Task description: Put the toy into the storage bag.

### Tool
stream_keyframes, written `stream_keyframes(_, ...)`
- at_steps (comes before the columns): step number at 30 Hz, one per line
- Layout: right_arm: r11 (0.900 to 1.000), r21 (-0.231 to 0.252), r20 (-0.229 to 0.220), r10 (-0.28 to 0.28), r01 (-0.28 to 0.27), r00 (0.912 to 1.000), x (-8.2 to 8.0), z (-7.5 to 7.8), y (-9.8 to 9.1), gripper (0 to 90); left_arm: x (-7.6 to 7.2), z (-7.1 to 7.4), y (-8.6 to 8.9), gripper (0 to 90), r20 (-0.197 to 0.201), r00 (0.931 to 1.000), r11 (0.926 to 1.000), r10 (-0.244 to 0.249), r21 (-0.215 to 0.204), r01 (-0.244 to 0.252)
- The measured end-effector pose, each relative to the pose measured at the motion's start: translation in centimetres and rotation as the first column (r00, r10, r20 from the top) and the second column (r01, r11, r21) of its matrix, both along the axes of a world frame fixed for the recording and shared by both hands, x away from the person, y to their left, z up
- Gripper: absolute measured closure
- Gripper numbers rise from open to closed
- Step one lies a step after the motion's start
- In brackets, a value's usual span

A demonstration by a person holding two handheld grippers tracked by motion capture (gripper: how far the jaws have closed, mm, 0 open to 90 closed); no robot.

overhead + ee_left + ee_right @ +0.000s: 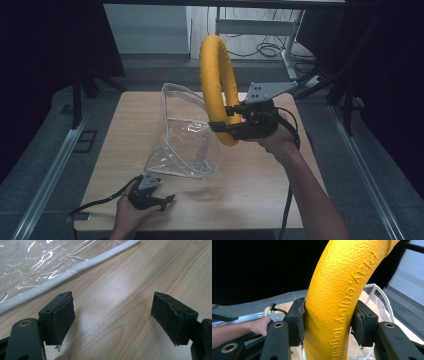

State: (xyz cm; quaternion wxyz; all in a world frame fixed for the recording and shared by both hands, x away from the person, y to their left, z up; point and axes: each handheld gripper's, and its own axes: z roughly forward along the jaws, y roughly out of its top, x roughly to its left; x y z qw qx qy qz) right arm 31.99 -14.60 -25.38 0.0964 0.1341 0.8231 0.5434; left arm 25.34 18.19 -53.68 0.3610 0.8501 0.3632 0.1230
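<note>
Yellow ring [218, 90] is off the bench [260, 180], held upright in the air beside the open mouth of the clear plastic bag [182, 137]. The right claw [223, 119] is clamped on the ring's lower arc, pads pressed to both sides of the textured tube. The left claw [159, 201] rests on the bench near the bag's bottom edge, jaws spread wide with nothing between them. Picking up looks done; judging by the layout, getting the ring into the bag, perhaps with the bag steadied, remains.
</note>
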Motion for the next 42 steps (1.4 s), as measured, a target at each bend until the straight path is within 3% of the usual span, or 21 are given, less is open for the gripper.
stream_keyframes(12, 0.9973, 0.024, 0.014, 0.070, -0.070, 0.9975, -0.7, 1.0, 1.8, 50.4, 0.0, 0.0, 0.0, 18.8, 0.000, 1.0000, 1.0000, 0.001, 0.000, -0.001)
stream_keyframes(42, 0.9850, 0.046, -0.017, 0.167, -0.166, 0.9857, -0.7, 0.3, 4.7, 50.4, 0.0, 0.0, 0.0, 18.8, -0.001, 1.0000, 1.0000, -0.001, 0.001, 0.001)
